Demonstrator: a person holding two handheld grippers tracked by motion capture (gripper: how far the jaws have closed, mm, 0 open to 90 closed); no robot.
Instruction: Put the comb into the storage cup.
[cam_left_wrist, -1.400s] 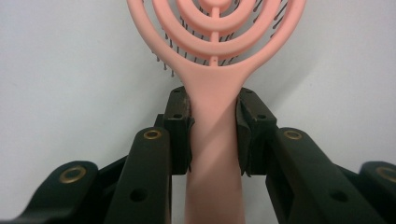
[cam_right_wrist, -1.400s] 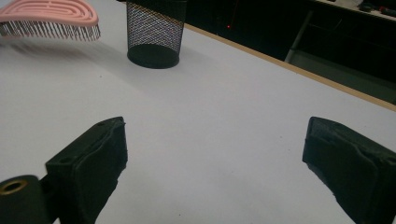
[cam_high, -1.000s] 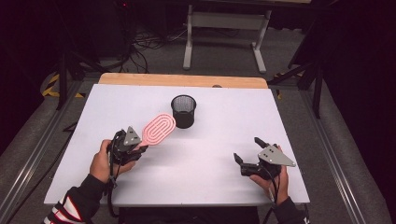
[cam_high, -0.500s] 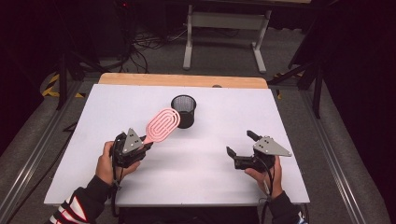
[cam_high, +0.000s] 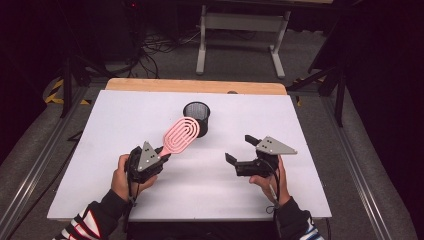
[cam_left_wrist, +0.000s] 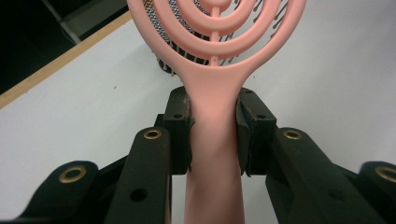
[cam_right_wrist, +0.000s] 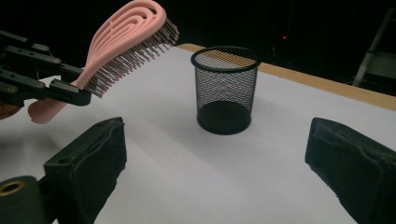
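In the left gripper view the top of the pink hairbrush (cam_left_wrist: 215, 70) is cut off by the frame edge, and the black mesh cup (cam_left_wrist: 187, 51) shows only in scraps behind its looped head. In the high view the brush head overlaps the near side of the mesh cup (cam_high: 196, 117), so whether the two touch cannot be told there; the right gripper view shows the brush (cam_right_wrist: 116, 46) lifted clear of the white counter (cam_right_wrist: 261, 186) and to one side of the upright cup (cam_right_wrist: 225, 88), bristles pointing down.

The left tongs (cam_left_wrist: 214, 128) are clamped on the brush handle, one pad on each side, just below the head. In the high view the left tongs (cam_high: 162, 156) sit at the counter's near left. The right tongs (cam_high: 242, 149) stand wide apart, gripping nothing, near the counter's (cam_high: 310, 130) right side; in their own view the right tongs (cam_right_wrist: 217, 140) frame the cup from well short of it.
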